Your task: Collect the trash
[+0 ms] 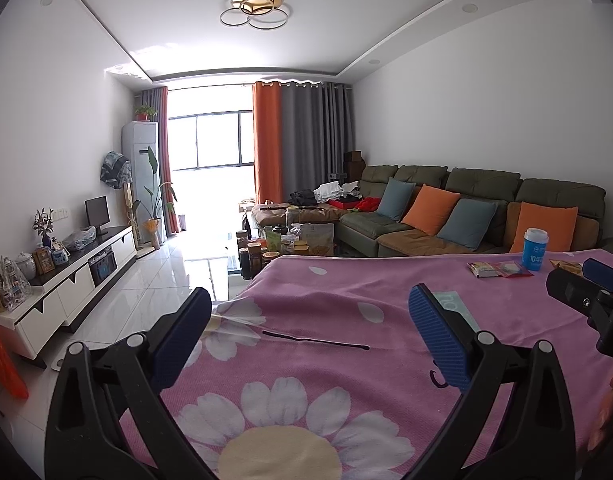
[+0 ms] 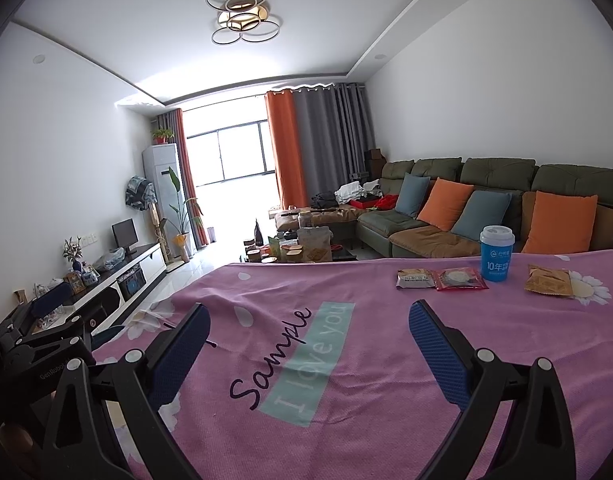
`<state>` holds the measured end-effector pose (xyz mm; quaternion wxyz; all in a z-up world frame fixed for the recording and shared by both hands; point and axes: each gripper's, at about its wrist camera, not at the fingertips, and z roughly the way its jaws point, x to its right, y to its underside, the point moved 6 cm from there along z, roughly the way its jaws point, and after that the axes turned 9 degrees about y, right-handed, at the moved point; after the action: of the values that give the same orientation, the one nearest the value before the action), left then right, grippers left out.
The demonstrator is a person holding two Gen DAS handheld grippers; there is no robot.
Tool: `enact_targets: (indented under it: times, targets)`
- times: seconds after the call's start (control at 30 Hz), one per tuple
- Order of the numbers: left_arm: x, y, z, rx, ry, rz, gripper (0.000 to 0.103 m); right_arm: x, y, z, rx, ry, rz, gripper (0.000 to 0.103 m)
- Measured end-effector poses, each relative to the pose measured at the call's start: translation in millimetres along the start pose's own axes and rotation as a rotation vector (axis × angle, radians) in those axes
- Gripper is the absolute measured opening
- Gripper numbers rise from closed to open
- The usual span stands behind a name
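Snack wrappers lie on the pink flowered tablecloth [image 2: 346, 420] at the far right: a brown wrapper [image 2: 414, 279], a red wrapper [image 2: 460, 279] and a tan wrapper [image 2: 548, 281]. A blue cup with a white lid [image 2: 495, 253] stands behind them. The brown and red wrappers [image 1: 500, 269] and the cup [image 1: 534, 249] also show in the left wrist view. My left gripper [image 1: 308, 304] is open and empty above the cloth's left part. My right gripper [image 2: 308, 320] is open and empty, well short of the wrappers.
The right gripper's body [image 1: 586, 296] shows at the left wrist view's right edge. A green sofa with cushions [image 2: 486, 208] stands behind the table. A cluttered coffee table [image 2: 298, 248] and a TV cabinet [image 2: 118, 276] stand beyond on the tiled floor.
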<state>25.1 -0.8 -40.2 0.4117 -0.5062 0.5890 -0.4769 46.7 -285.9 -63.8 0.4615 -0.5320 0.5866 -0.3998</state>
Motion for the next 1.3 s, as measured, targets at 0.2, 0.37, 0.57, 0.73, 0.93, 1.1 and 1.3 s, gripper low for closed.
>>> enact_targets:
  times: [0.2, 0.37, 0.57, 0.73, 0.93, 1.1, 1.3]
  targets:
    - [-0.2, 0.5, 0.8, -0.003, -0.001, -0.001, 0.097, -0.3, 0.2, -0.8, 0.0, 0.0, 0.0, 0.096]
    - [-0.4, 1.0, 1.7, -0.005, -0.002, -0.002, 0.097, 0.4, 0.4, -1.6, 0.002, 0.001, 0.002, 0.096]
    - [-0.6, 1.6, 1.5, -0.008, -0.004, -0.002, 0.097, 0.6, 0.5, -1.4, 0.002, 0.002, 0.003, 0.096]
    - [-0.9, 2.2, 1.2, -0.012, -0.006, -0.001, 0.097, 0.7, 0.4, -1.6, 0.003, 0.001, 0.003, 0.096]
    - [-1.7, 2.8, 0.9, -0.015, -0.007, 0.002, 0.097, 0.8, 0.4, -1.6, 0.003, 0.001, 0.003, 0.096]
    - [-1.8, 2.6, 0.6, -0.015, -0.009, 0.0, 0.097, 0.9, 0.6, -1.6, 0.004, 0.002, 0.003, 0.096]
    - [-0.9, 1.9, 1.5, -0.015, -0.009, 0.002, 0.097, 1.0, 0.3, -2.3, 0.002, 0.001, 0.004, 0.096]
